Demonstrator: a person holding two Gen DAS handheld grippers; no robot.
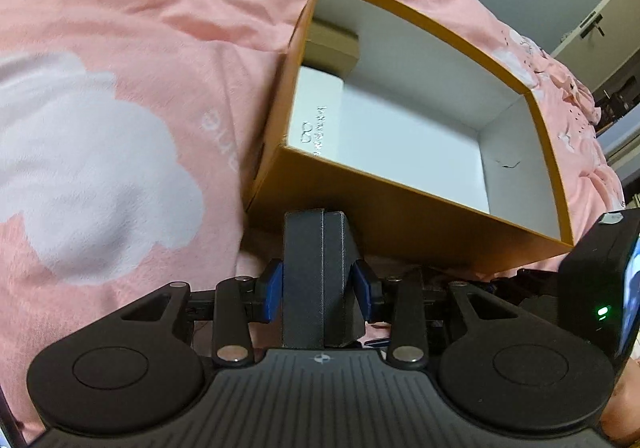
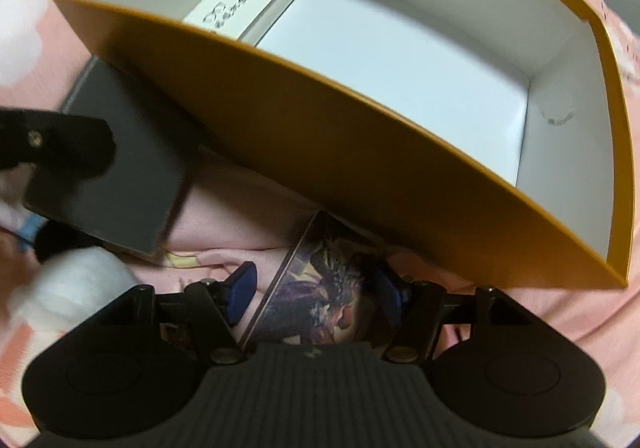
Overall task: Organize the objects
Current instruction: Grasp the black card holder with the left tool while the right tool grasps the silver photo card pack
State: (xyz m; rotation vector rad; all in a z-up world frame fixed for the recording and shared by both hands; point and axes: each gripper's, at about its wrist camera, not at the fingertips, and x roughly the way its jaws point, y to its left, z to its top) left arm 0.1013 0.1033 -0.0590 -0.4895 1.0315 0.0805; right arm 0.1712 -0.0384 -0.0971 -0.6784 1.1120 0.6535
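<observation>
My left gripper (image 1: 319, 288) is shut on a dark grey box (image 1: 316, 248), with a blue pad pressed on each side. It hangs just in front of the near wall of an open orange box (image 1: 400, 216) with a white inside. A white box (image 1: 316, 108) and a tan box (image 1: 332, 48) lie in the orange box's far left corner. My right gripper (image 2: 314, 284) stands open around a box with dragon artwork (image 2: 332, 268) that lies on the pink bedding. Its left pad (image 2: 242, 286) stands clear of that box. The dark grey box (image 2: 120, 152) also shows at the left of the right wrist view.
Pink bedding with white cloud prints (image 1: 100, 148) covers the surface around the orange box (image 2: 340, 136). The right gripper's body (image 1: 596, 288) sits close at the right edge of the left wrist view. A grey wall and dark furniture (image 1: 616, 96) lie beyond the bed.
</observation>
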